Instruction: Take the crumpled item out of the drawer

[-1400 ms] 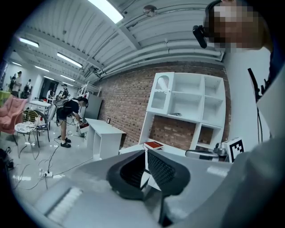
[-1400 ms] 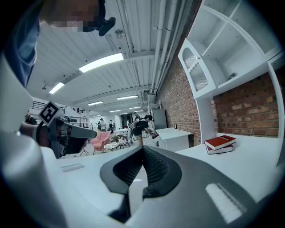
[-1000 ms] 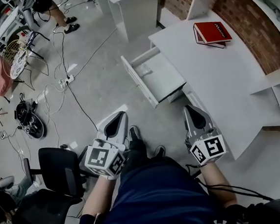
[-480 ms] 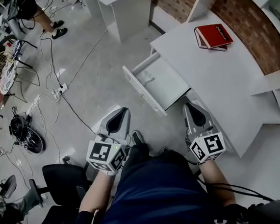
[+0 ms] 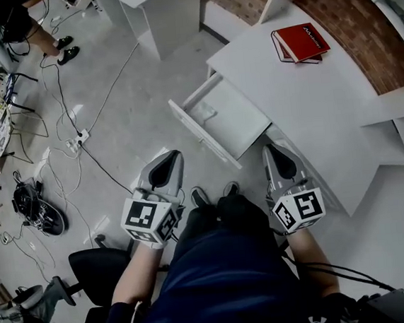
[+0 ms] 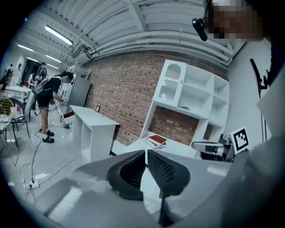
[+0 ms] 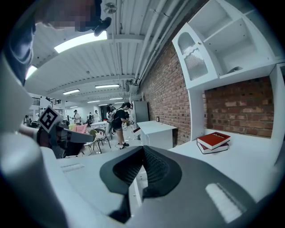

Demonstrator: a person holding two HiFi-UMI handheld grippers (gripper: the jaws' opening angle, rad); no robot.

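Note:
The white drawer (image 5: 201, 134) stands pulled out from the white desk (image 5: 303, 105), and a small pale crumpled item (image 5: 202, 114) lies near its front left. Both grippers hang over the floor just short of the drawer, in front of the person's body. My left gripper (image 5: 175, 154) (image 6: 146, 152) has its jaws together, tips almost touching, with nothing between them. My right gripper (image 5: 270, 148) (image 7: 142, 148) is likewise shut and empty, close to the desk's edge. The drawer's inside does not show in either gripper view.
Red books (image 5: 303, 42) (image 6: 156, 140) (image 7: 213, 140) lie stacked at the desk's far end, below white shelves (image 6: 196, 95). A second white desk (image 5: 159, 12) stands beyond. Cables (image 5: 79, 140) trail over the floor at left, a black chair (image 5: 99, 270) is behind me, and a person (image 6: 49, 95) stands far left.
The view has moved toward the desk: drawer and desk sit a little closer and more to the left, the chair has slid lower. Both grippers keep their stance, jaws unchanged.

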